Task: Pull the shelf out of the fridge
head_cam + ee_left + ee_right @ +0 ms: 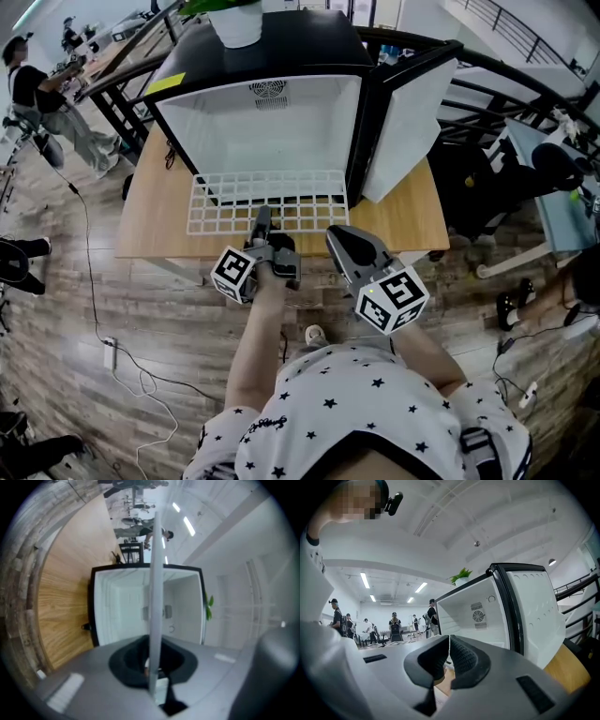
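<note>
A small black fridge (272,56) stands on a wooden table (150,211) with its white door (408,122) swung open to the right. The white wire shelf (225,202) sticks out of the fridge's mouth and lies flat over the tabletop. My left gripper (262,219) is shut on the shelf's front edge near its middle. In the left gripper view the shelf (154,592) runs edge-on as a pale bar between the jaws of the left gripper (153,667), with the fridge's white inside (122,611) behind. My right gripper (339,234) hovers by the table's front edge, shut and empty (449,641).
A white pot with a green plant (236,23) sits on top of the fridge. A person (37,94) works at a bench at the far left. A cable (103,319) trails over the wood floor. Black railings and chairs (553,164) stand to the right.
</note>
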`<move>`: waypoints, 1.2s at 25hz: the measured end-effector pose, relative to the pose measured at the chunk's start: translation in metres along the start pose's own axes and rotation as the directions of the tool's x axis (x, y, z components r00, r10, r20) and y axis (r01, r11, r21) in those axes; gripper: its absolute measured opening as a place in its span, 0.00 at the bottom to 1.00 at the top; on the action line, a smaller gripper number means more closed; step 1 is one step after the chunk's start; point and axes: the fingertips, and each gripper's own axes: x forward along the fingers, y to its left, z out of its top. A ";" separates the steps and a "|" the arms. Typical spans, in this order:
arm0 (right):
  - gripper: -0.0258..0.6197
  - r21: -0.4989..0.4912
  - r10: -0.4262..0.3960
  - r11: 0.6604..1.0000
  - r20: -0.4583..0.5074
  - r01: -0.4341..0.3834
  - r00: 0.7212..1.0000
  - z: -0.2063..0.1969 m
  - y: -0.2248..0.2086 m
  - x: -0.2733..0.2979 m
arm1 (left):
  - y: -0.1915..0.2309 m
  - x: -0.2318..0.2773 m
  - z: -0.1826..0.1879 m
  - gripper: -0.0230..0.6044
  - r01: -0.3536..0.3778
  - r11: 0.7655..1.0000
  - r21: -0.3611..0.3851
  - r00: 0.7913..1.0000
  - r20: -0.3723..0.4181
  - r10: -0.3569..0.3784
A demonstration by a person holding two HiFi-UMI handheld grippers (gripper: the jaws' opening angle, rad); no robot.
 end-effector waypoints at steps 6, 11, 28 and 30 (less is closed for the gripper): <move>0.08 0.004 -0.001 1.000 0.003 0.001 1.000 0.002 0.004 -0.031 | -0.002 -0.025 -0.006 0.08 0.010 0.999 -0.042 0.999 0.051 -0.007; 0.08 0.010 0.012 1.000 0.004 -0.012 1.000 0.003 0.011 -0.055 | -0.009 -0.048 -0.015 0.08 0.018 0.999 -0.041 0.997 0.081 -0.015; 0.08 0.020 0.040 0.999 0.027 -0.040 0.999 0.001 0.040 -0.134 | -0.029 -0.139 -0.052 0.08 0.038 0.998 -0.044 0.991 0.130 -0.032; 0.08 0.021 0.040 0.999 0.027 -0.041 0.999 -0.002 0.044 -0.145 | -0.029 -0.151 -0.058 0.08 0.037 0.998 -0.045 0.991 0.128 -0.031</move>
